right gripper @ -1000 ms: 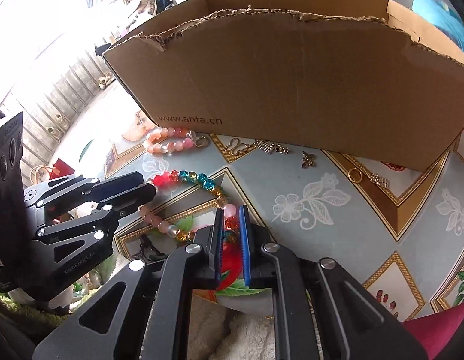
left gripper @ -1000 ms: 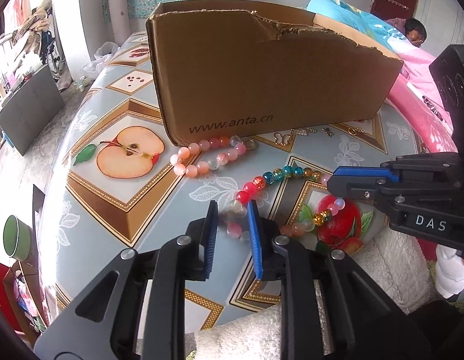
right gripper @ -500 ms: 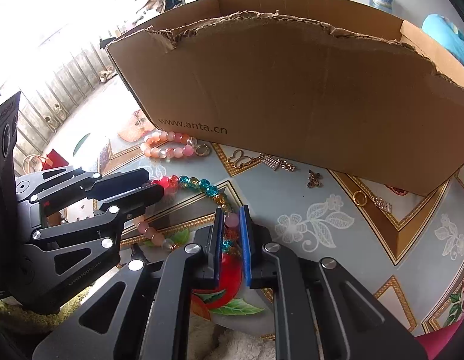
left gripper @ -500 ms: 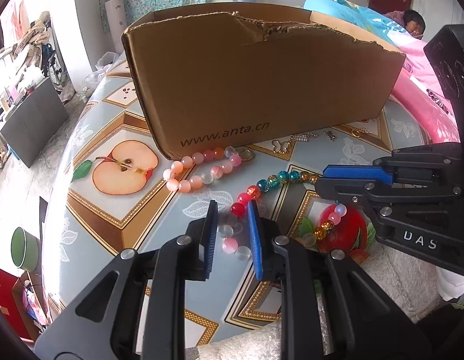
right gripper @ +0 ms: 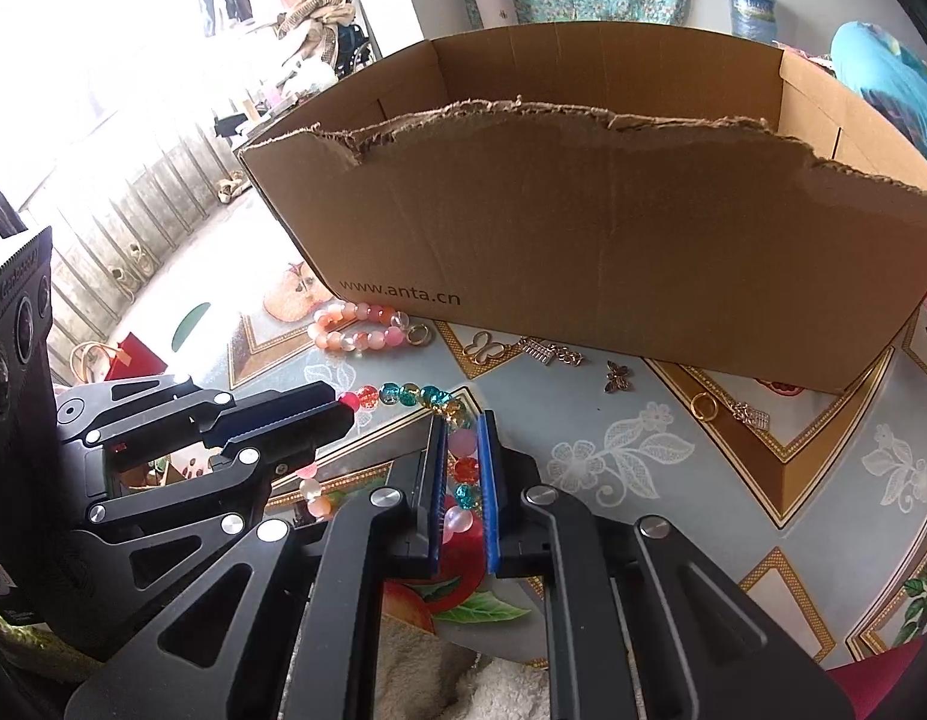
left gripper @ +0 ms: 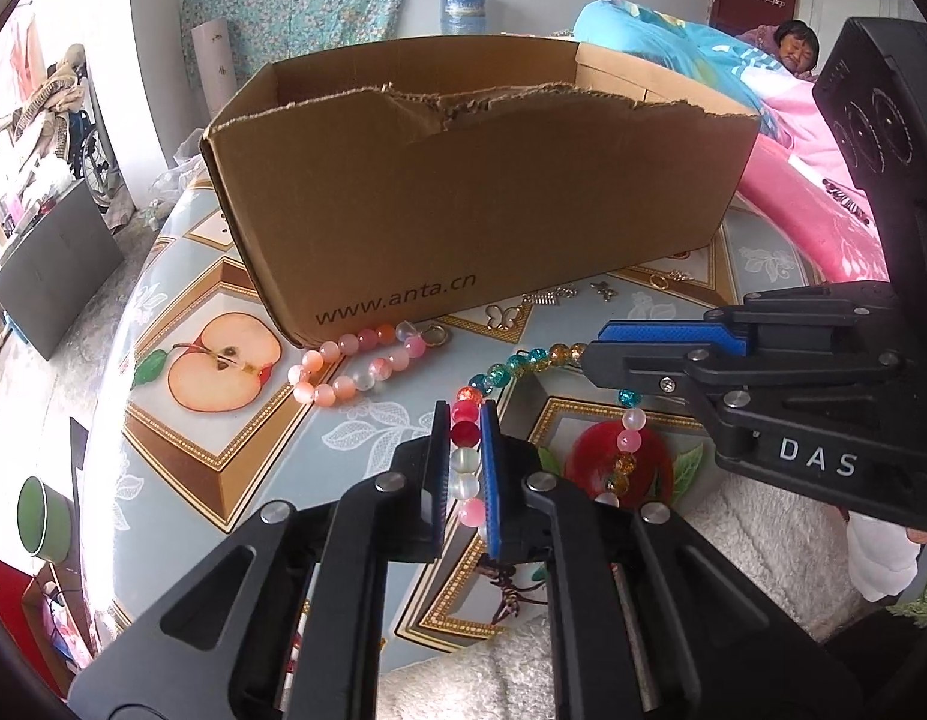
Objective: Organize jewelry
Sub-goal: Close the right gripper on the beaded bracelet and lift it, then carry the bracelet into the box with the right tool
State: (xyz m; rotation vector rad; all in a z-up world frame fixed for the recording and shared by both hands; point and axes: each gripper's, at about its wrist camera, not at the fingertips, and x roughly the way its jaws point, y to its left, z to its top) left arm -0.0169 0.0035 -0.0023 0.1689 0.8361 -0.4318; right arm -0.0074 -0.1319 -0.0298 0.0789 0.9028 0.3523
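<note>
A necklace of multi-coloured beads (left gripper: pixel 523 360) hangs stretched between my two grippers, a little above the patterned table (left gripper: pixel 181 420). My left gripper (left gripper: pixel 465 414) has red and white beads between its blue pads, and its jaws are closing on them. My right gripper (right gripper: pixel 461 420) is shut on pink, orange and teal beads of the same necklace (right gripper: pixel 403 393). A red disc (left gripper: pixel 643 462) shows beneath the strand. Just behind stands an open cardboard box (left gripper: pixel 493 198) with a torn front wall.
A pink bead bracelet (left gripper: pixel 343 372) lies against the box's front corner. Small gold charms, among them a butterfly (right gripper: pixel 484 345) and a ring (right gripper: pixel 703 405), are scattered along the box's base. A white fluffy cloth (left gripper: pixel 511 678) covers the near table edge. A person lies on bedding far right.
The left jaws have narrowed onto the beads. Both grippers have come up a little with the necklace, and the inside of the box now shows over its torn wall.
</note>
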